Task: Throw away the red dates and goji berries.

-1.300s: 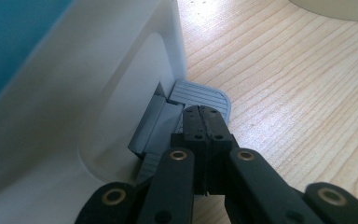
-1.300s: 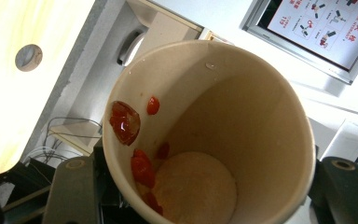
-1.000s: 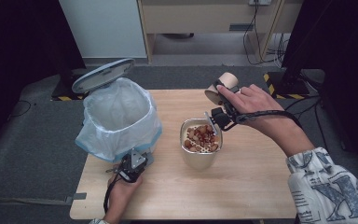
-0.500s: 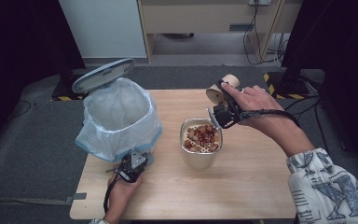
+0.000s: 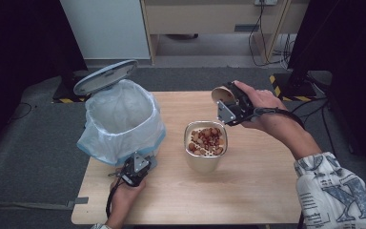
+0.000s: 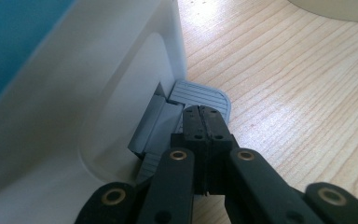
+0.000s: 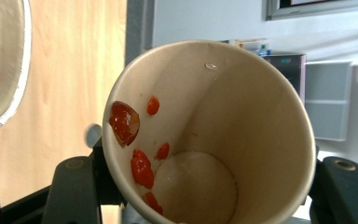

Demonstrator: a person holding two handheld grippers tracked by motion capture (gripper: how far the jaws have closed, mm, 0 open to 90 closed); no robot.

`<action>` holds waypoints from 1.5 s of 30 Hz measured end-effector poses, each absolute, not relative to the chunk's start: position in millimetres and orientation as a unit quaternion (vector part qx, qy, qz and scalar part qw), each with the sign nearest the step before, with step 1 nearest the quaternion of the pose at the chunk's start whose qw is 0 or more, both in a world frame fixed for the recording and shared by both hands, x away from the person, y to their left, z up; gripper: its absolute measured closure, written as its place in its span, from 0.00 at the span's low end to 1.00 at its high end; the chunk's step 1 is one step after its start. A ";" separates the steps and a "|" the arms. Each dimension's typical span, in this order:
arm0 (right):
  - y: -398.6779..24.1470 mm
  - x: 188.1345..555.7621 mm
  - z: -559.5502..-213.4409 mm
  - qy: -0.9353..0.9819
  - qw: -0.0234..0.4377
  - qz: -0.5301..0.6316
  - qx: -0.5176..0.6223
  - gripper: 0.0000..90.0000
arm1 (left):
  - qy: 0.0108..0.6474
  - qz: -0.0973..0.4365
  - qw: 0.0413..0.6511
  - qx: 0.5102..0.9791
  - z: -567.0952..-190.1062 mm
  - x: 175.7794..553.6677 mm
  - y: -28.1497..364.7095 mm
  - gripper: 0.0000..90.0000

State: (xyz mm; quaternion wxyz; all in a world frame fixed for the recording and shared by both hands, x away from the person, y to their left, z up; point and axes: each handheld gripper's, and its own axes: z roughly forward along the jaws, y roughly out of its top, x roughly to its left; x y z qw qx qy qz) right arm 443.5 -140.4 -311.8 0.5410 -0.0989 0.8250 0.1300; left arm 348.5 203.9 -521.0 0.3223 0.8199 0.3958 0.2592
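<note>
Right gripper view, paper cup (image 7: 223, 130) hiding tongs' tips, container (image 7: 2, 65) cut off.

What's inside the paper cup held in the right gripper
A few red scraps cling to the paper cup's inner wall, and its bottom looks mostly bare. The near wall hides the lowest part.

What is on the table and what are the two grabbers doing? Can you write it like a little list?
table: light wood
bin: white, bag-lined, lid up
left gripper: jaws shut, on the bin's grey pedal
right gripper: clamped on a paper cup, tipped sideways
paper cup: a few red bits stuck inside
container: full of red-brown scraps, mid-table
</note>
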 end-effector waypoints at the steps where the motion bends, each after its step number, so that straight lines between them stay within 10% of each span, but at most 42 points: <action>1: -142.4 444.2 -311.9 0.829 0.534 0.137 -0.091 0.39 | 0.396 0.259 0.323 0.820 -521.1 348.5 203.9 0.99; 45: -236.2 470.7 -298.7 0.840 0.369 0.374 0.135 0.39 | 0.395 0.259 0.321 0.821 -520.9 348.5 204.2 0.99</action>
